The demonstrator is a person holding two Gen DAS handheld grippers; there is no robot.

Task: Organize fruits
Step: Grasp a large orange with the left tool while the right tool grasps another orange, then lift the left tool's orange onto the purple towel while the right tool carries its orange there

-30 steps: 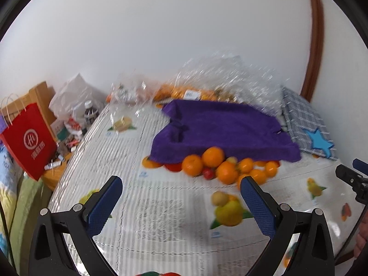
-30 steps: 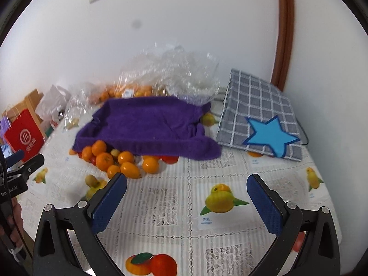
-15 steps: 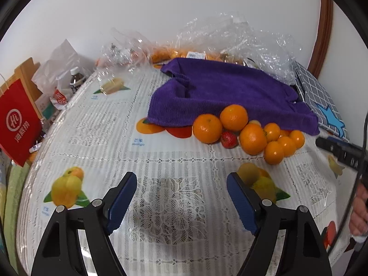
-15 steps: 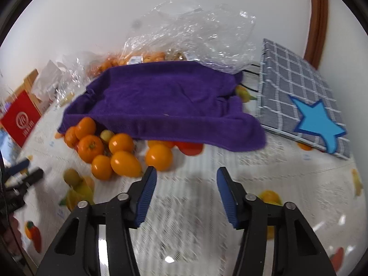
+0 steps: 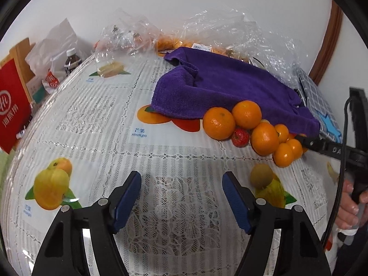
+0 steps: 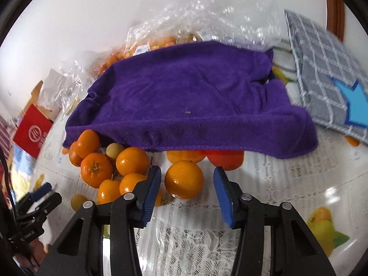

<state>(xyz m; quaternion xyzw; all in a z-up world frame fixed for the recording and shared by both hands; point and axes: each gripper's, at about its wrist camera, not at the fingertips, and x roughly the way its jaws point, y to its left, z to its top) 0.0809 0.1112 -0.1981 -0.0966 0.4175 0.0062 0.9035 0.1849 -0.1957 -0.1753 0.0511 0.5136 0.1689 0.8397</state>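
The tabletop (image 5: 96, 119), covered in a white lace-pattern cloth printed with fruit pictures, carries everything here. The largest thing on it is a purple towel (image 6: 188, 96) draped in a broad mound, its long axis running left to right across the right wrist view; this towel serves as the landmark. Behind the towel lie crumpled clear plastic bags (image 6: 207, 11) with more orange fruit showing through. To the right of the towel lies a grey checked bag (image 6: 322, 69) with a blue star. Far to the left of the towel stands a red paper bag (image 5: 11, 108), and near it a dark bottle (image 5: 72, 61) with a white cap. Along the towel's front hem a cluster of oranges (image 5: 243, 124) spills out, roundish, with no clear long axis; a small red strawberry (image 5: 240, 136) sits among them, and a brownish kiwi-like fruit (image 5: 261, 176) lies in front of the cluster. One orange (image 6: 184, 179) lies just in front of the towel's hem, apart from the cluster. The right hand-held gripper (image 6: 186, 192) has its blue pads spread either side of this orange, close to it but not visibly touching. The left hand-held gripper (image 5: 181, 197) hangs over bare cloth in front of the towel, fingers spread wide, holding nothing.
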